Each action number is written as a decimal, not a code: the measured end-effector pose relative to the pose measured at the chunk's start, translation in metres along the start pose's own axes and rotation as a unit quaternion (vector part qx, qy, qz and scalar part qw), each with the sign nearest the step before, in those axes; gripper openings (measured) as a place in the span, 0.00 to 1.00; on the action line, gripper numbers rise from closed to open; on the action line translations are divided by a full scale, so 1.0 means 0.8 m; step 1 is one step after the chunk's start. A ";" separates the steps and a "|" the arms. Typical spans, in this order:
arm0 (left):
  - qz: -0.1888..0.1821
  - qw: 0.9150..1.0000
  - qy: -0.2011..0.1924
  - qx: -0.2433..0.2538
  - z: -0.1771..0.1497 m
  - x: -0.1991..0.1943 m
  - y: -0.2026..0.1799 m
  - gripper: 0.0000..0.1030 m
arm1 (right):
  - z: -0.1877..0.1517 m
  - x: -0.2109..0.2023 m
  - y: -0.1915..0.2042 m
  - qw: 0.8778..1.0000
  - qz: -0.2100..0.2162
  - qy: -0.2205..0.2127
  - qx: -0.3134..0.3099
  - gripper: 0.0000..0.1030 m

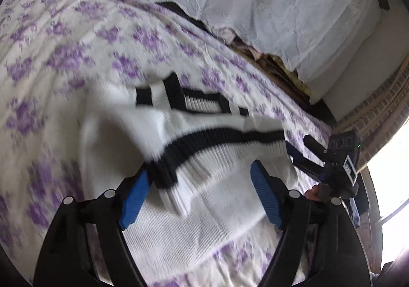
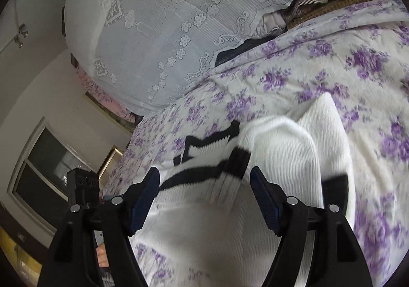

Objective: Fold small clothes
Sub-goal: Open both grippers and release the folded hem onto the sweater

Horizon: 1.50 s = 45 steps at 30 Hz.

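Two hand-held grippers are hovering over a white ribbed knit sweater with black stripes [image 1: 209,118], which is lying on the bed with the white, purple-flowered bedspread [image 1: 84,39]. The left hand-held gripper [image 1: 202,192] is standing with its blue-padded jaws wide apart; a folded cuff of the sweater, white rib with a black band, is lying between them and coming close to the left pad, but the pads are not pressing on it and nothing is being gripped. The right hand-held gripper [image 2: 204,200] is likewise gaping wide, with the striped hem of the sweater [image 2: 268,159] lying under the gap between its jaws, loose and not clamped. The sweater is lying partly folded, one white panel doubled over the rest, with black-banded edges showing toward the far side of the bed. Both views are blurring around the fabric.

Along the far edge of the bed, a pale lace-patterned cloth [image 2: 163,31] is draping over something bulky, and some dark and pinkish items are peeking out beneath its lower border. In the left wrist view the other gripper, with its small black camera unit [image 1: 345,144], is showing near the bed's right edge, with a bright window behind it. In the right wrist view a dark-paned window with a white frame [image 2: 43,167] is sitting in the wall at the left.
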<state>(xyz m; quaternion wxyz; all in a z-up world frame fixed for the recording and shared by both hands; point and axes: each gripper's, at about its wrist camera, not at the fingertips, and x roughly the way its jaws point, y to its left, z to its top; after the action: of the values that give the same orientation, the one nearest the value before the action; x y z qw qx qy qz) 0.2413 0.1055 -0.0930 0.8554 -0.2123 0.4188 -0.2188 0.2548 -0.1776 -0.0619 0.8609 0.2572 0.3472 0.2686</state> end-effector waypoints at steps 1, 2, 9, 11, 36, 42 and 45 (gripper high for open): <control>-0.003 1.000 0.009 0.001 -0.005 0.003 -0.003 0.73 | -0.006 -0.003 0.004 1.000 0.001 0.003 -0.004 0.72; -0.003 1.000 0.016 0.001 -0.009 0.006 -0.004 0.74 | -0.011 -0.005 0.007 1.000 0.004 0.006 -0.007 0.72; 0.005 1.000 0.027 -0.005 0.003 0.029 -0.001 0.78 | -0.022 0.026 0.028 0.999 0.004 0.046 -0.030 0.72; -0.010 1.000 0.023 -0.016 0.014 0.032 0.005 0.78 | -0.016 0.037 0.033 0.998 0.003 0.051 -0.038 0.72; 0.069 0.995 -0.046 -0.054 0.116 0.066 0.036 0.82 | 0.071 0.100 0.002 0.998 0.022 -0.041 0.042 0.73; 0.035 0.989 -0.047 -0.134 0.122 0.065 0.090 0.74 | 0.070 0.142 -0.036 0.996 0.005 -0.010 0.088 0.66; 0.044 0.986 -0.062 -0.148 0.120 0.053 0.102 0.72 | 0.076 0.115 -0.060 0.992 -0.029 -0.046 0.116 0.56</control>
<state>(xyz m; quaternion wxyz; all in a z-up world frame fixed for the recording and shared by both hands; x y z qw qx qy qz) 0.3587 0.1659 -0.1104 0.8477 -0.3310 0.4017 -0.1025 0.3700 -0.1691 -0.0966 0.8477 0.3572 0.3434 0.1895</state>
